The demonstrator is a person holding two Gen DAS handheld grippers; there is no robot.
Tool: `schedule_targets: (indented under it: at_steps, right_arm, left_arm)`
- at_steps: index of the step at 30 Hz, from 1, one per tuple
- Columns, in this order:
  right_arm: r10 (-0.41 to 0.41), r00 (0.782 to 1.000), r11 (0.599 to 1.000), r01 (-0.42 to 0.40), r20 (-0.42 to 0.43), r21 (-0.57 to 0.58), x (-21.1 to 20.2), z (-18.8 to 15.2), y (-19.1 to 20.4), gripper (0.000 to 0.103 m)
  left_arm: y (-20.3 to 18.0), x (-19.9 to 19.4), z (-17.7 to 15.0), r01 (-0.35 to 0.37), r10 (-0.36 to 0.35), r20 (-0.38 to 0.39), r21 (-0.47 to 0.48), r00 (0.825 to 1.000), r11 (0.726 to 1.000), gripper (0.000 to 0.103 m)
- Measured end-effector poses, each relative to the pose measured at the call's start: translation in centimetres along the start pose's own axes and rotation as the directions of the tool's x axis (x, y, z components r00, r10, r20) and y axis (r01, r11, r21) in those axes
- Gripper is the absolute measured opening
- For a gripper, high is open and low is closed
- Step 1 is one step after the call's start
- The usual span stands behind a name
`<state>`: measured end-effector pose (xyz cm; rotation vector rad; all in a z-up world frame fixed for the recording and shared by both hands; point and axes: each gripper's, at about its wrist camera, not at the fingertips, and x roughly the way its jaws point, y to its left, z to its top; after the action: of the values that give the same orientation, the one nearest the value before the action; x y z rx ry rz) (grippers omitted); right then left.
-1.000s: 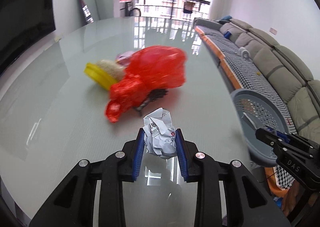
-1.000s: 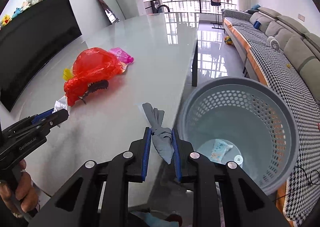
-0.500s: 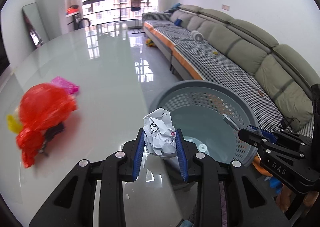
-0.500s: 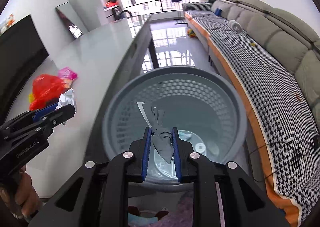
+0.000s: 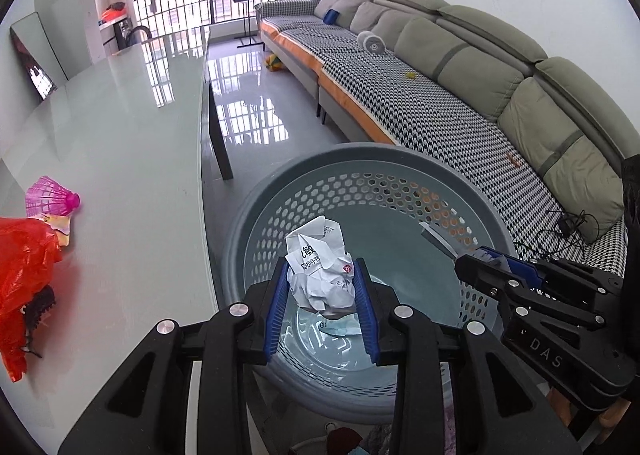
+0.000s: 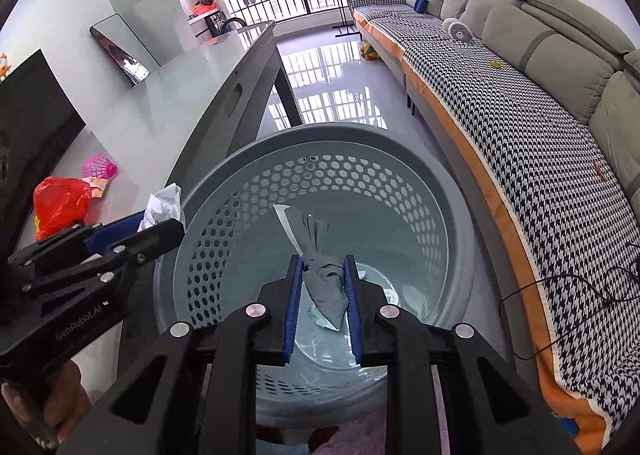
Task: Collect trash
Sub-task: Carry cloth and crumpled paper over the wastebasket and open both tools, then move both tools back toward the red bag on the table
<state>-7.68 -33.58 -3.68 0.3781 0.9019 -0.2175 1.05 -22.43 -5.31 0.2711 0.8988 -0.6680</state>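
A crumpled white paper ball [image 5: 320, 267] sits between the blue pads of my left gripper [image 5: 322, 275], whose jaws are opening; the pads still touch the paper. It hangs over the round grey perforated basket [image 5: 360, 153], which stands on the floor beside the table. My right gripper [image 6: 323, 267] is shut on a grey crumpled wrapper [image 6: 324, 287] with a white strip, also above the basket [image 6: 320, 135]. Each gripper shows in the other's view: the right gripper [image 5: 476, 259] at the right, the left gripper [image 6: 160, 221] with its paper [image 6: 164, 203] at the left.
On the glossy grey table [image 5: 120, 115] lie a red plastic bag [image 5: 24, 255] and a pink shuttlecock [image 5: 48, 199]. Some pale scraps [image 5: 340, 329] lie on the basket's floor. A long sofa [image 5: 440, 95] with a houndstooth cover runs along the right.
Both grippers have swung right, off the table and over the basket, each carrying its piece. The red bag has slid to the far left of both views.
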Motion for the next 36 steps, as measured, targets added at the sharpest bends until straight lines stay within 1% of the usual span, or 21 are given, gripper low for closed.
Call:
schedule_targets:
  at_steps: [4,6,9,10,11,12,18,24,28,36]
  right_arm:
    - [0.007,1.0,1.0,-0.007,-0.001,0.007,0.5,0.3,-0.3,0.021]
    - [0.005,1.0,1.0,-0.005,0.003,0.01,0.5,0.3,-0.3,0.021]
    - [0.004,1.0,1.0,-0.004,0.013,0.016,0.3,0.3,-0.5,0.027]
    - [0.002,1.0,1.0,-0.002,0.016,0.018,0.3,0.3,-0.5,0.035]
    - [-0.001,1.0,1.0,0.0,0.022,0.02,0.1,0.2,-0.6,0.043]
    - [-0.003,1.0,1.0,0.002,0.031,0.023,-0.1,0.2,-0.6,0.045]
    - [-0.002,0.999,1.0,0.001,0.037,0.03,-0.4,0.1,-0.7,0.046]
    - [0.001,0.999,1.0,-0.002,0.038,0.025,-0.5,0.0,-0.5,0.047]
    - [0.002,0.999,1.0,-0.003,0.045,0.027,-0.8,-0.1,-0.4,0.053]
    - [0.002,0.999,1.0,-0.003,0.054,0.024,-1.5,-0.4,-0.1,0.054]
  left_arm:
    - [0.3,0.1,-0.2,-0.008,0.008,-0.007,-0.003,1.0,1.0,0.033]
    - [0.1,0.3,-0.1,-0.013,0.013,-0.007,-0.005,1.0,1.0,0.035]
    - [0.2,0.2,-0.3,-0.017,0.017,-0.009,-0.013,1.0,1.0,0.046]
    - [0.2,0.2,-0.3,-0.018,0.018,-0.007,-0.016,1.0,1.0,0.055]
    - [0.3,0.0,-0.3,-0.02,0.019,-0.003,-0.019,1.0,1.0,0.062]
    - [0.3,-0.1,-0.3,-0.02,0.02,0.002,-0.02,1.0,1.0,0.063]
    - [0.4,-0.6,-0.5,-0.022,0.022,0.006,-0.019,1.0,1.0,0.064]
    - [0.9,-1.1,-0.6,-0.028,0.029,0.016,-0.028,0.999,0.999,0.07]
    - [1.2,-1.5,-0.8,-0.03,0.031,0.024,-0.033,0.999,0.999,0.073]
    - [1.5,-2.5,-0.9,-0.034,0.035,0.042,-0.042,0.998,0.999,0.077]
